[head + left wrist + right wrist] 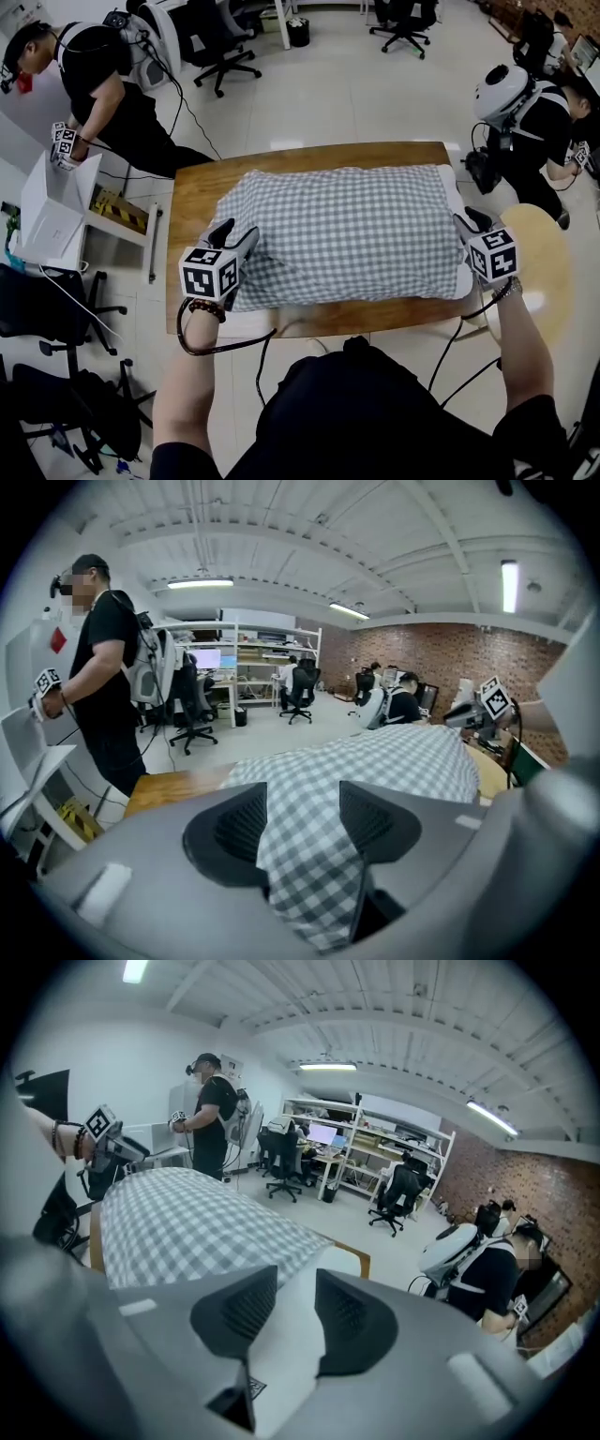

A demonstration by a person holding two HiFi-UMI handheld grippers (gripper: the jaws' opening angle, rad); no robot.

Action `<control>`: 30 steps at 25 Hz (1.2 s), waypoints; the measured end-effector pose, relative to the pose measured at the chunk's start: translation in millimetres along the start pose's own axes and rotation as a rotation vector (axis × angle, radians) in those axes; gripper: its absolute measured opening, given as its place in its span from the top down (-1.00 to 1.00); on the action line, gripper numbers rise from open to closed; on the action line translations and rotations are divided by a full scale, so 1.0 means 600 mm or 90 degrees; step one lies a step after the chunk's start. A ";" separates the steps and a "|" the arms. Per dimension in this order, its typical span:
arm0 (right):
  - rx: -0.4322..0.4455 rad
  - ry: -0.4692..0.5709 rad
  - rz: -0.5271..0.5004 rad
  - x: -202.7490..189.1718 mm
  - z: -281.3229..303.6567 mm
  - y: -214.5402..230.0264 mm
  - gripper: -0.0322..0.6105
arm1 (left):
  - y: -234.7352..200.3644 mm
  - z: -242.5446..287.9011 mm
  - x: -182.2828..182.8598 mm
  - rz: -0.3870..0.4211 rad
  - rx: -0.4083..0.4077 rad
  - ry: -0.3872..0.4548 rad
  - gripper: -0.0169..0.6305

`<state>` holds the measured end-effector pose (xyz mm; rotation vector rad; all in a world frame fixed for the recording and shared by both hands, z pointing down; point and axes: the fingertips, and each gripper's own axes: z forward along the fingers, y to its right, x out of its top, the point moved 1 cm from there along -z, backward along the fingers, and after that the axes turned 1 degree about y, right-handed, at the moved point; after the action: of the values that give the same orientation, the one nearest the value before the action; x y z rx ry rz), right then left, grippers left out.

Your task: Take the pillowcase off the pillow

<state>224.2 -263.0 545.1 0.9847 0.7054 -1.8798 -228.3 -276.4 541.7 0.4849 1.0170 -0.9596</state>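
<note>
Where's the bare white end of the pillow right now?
In the head view, the white pillow end pokes out of the checked pillowcase at the right end of the table, between the jaws of the right gripper.

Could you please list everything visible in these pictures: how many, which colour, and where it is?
table: one, brown wood, centre.
pillow: one, white, on the table, right end bare.
pillowcase: one, grey-white check, over most of the pillow.
round top: one, pale wood, right of the table.
white box: one, left of the table.
office chairs: several, black, far side.
bystanders: two, black clothes, far left and far right.
left gripper: one, grey, jaws apart, pillowcase between them.
right gripper: one, grey, jaws apart, white pillow between them.
</note>
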 end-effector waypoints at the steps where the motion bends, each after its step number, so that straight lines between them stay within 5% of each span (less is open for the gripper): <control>1: 0.013 0.001 -0.019 0.001 -0.004 -0.001 0.50 | 0.014 0.001 0.000 0.021 -0.024 -0.009 0.18; 8: 0.108 -0.029 -0.264 0.022 -0.024 -0.013 0.31 | 0.052 -0.011 -0.012 0.176 -0.164 -0.091 0.03; 16: 0.181 -0.165 -0.540 -0.011 0.022 -0.043 -0.05 | -0.013 -0.042 -0.008 0.291 -0.205 -0.166 -0.18; 22: 0.239 -0.231 -0.624 -0.050 0.033 -0.013 -0.16 | -0.005 -0.028 -0.015 0.372 -0.229 -0.252 -0.34; 30: 0.296 -0.260 -0.613 -0.103 0.072 0.014 -0.34 | -0.007 0.028 -0.092 0.446 -0.259 -0.357 -0.41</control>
<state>235.4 -273.1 619.7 0.4853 0.5311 -3.0768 -233.9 -266.2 598.6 0.1799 0.4466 -0.2138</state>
